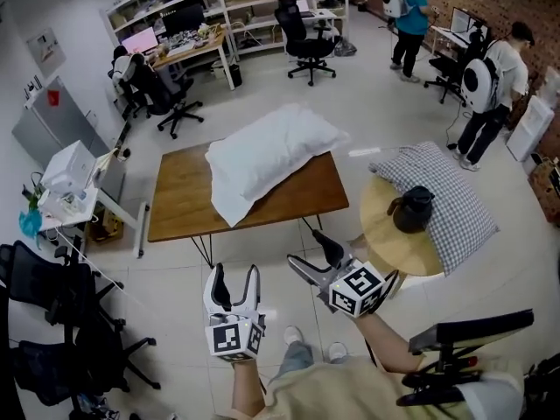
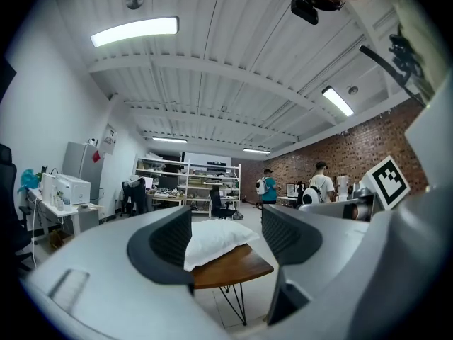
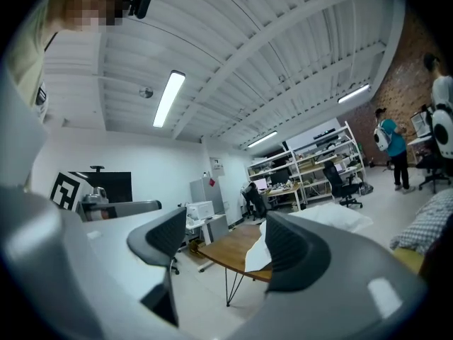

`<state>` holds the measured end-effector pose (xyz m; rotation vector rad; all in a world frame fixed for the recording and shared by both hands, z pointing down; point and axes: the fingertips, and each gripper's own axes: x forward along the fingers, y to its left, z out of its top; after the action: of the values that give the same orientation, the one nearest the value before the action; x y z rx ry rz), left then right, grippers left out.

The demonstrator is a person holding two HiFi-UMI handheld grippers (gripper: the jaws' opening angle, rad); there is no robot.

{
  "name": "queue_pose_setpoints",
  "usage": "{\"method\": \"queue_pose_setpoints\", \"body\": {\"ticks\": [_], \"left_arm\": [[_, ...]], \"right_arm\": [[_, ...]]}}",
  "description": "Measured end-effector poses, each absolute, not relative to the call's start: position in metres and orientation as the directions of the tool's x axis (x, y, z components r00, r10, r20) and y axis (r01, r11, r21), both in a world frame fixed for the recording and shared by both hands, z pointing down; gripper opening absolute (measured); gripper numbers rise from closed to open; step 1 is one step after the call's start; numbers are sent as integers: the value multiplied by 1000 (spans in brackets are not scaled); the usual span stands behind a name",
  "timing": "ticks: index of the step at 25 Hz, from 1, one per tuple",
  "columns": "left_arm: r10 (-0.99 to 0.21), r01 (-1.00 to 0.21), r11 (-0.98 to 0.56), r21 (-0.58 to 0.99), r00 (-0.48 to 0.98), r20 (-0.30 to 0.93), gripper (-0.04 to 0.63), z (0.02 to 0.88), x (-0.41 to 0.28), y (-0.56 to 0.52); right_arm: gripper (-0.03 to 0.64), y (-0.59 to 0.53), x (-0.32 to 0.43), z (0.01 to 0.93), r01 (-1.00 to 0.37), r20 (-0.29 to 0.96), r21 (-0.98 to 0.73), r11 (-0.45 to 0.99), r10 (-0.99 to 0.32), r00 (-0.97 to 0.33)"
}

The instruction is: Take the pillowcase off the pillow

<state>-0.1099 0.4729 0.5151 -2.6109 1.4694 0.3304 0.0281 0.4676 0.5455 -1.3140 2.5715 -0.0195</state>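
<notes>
The pillow [image 1: 271, 151], in its white pillowcase [image 1: 229, 201], lies slantwise across the wooden table [image 1: 179, 204]. Its plump end reaches the far right corner, and the slack end of the case spreads flat toward the near edge.

Both grippers hang over the floor on the near side of the table, well apart from the pillow and touching nothing. The left gripper [image 1: 234, 278] points straight at the table with its jaws parted and empty. In the left gripper view the pillow shows through the gap, far beyond the jaws. The right gripper [image 1: 317, 256] sits just beside it, angled toward the table's near right corner, its jaws also spread with nothing between them.

To the right, a round table [image 1: 385, 234] carries a checked pillow [image 1: 446, 199] and a black jug [image 1: 411, 210].
</notes>
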Motion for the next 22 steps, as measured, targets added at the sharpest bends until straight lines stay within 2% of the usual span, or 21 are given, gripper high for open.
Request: {"method": "queue_pose_setpoints", "body": {"ticks": [2,6,10,15,22], "left_arm": [[-825,-853,-523,1,505,-253,296,516,-109,455],[-811,-842,-539,3,518,-271,296,518,-169,405],[-799,-833,-553,5,528,-287,296,513,-184,370],[-777,-808,-588,20,559,-290,296,504,-234,327],[-766,-790,-611,57,571,-293,296,517,-258,274]], "right_arm": [[339,450,28,545,-796,-221,-121,593,-798,-561],[339,402,-33,549,-804,-220,-105,585,-802,-555],[339,369,-49,543,-813,-231,-93,575,-806,-545],[339,330,-97,530,-835,-214,-90,542,-830,-516],[339,287,-122,545,-852,-174,-89,515,-851,-496]]}}
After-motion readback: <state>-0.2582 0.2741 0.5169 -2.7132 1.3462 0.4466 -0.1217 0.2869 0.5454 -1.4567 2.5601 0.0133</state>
